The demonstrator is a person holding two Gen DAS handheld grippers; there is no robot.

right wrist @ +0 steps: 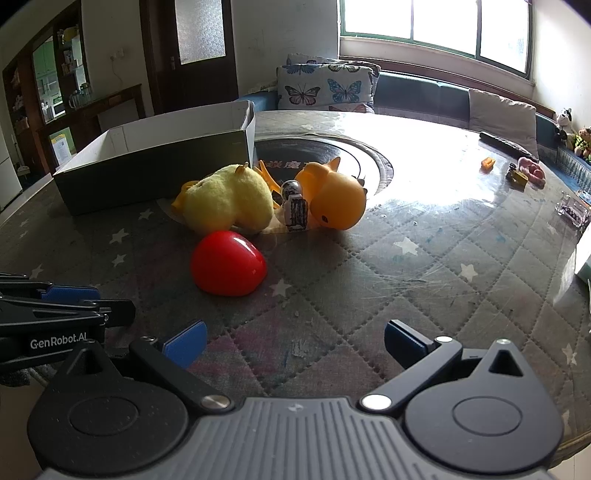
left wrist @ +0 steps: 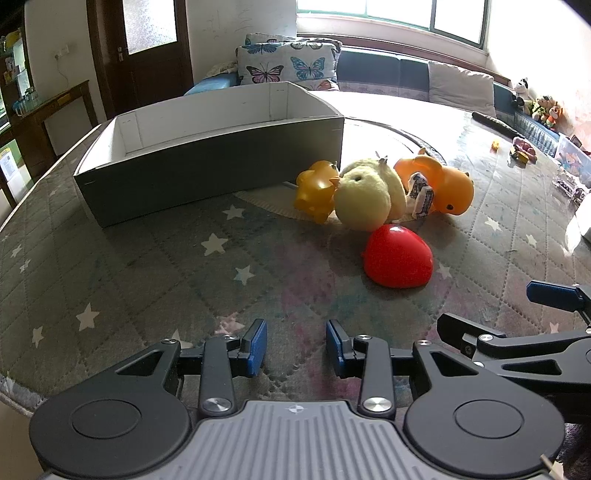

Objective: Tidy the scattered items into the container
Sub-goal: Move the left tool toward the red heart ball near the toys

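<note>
Hovering low over the quilted table point(left wrist: 147, 266), the left gripper point(left wrist: 296, 347) has its jaws moderately apart and the right gripper point(right wrist: 295, 341) gapes wide; both are empty. Toys cluster beside the grey box point(left wrist: 207, 177), red heart point(left wrist: 397, 256) nearest. A sofa point(right wrist: 413, 92) sits under the window point(right wrist: 436, 26).

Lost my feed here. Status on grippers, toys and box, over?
Left gripper and right gripper open, holding nothing. Red toy nearest; plush chick, orange duck behind it. Box open; nothing blocking.
</note>
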